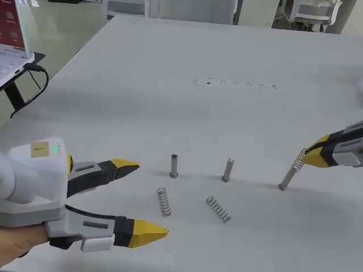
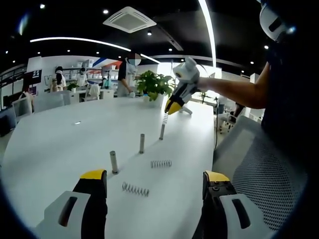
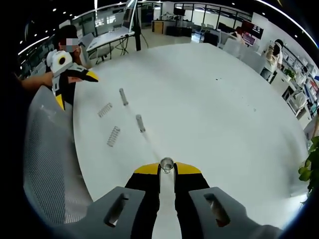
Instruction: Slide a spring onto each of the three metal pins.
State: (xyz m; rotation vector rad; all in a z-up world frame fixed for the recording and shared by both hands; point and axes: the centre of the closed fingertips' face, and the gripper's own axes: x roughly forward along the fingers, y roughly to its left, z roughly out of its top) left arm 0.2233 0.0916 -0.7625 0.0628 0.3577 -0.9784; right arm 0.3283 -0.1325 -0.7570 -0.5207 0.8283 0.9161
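Three metal pins stand upright in a row on the white table: left pin [image 1: 174, 166], middle pin [image 1: 227, 170], right pin [image 1: 285, 181]. My right gripper [image 1: 309, 154] is shut on a spring [image 1: 298, 162] whose lower end sits over the top of the right pin. In the right gripper view that spring [image 3: 167, 164] shows end-on between the shut jaws. Two loose springs [image 1: 164, 202] [image 1: 218, 208] lie in front of the pins. My left gripper [image 1: 144, 198] hovers open to the left of them, with nothing between its fingers [image 2: 93, 175].
A white power strip [image 1: 238, 84] lies further back on the table. A laptop [image 1: 11, 45] sits on a stand at the far left. Office chairs [image 1: 317, 11] stand behind the table. The table's near edge runs close to my left gripper.
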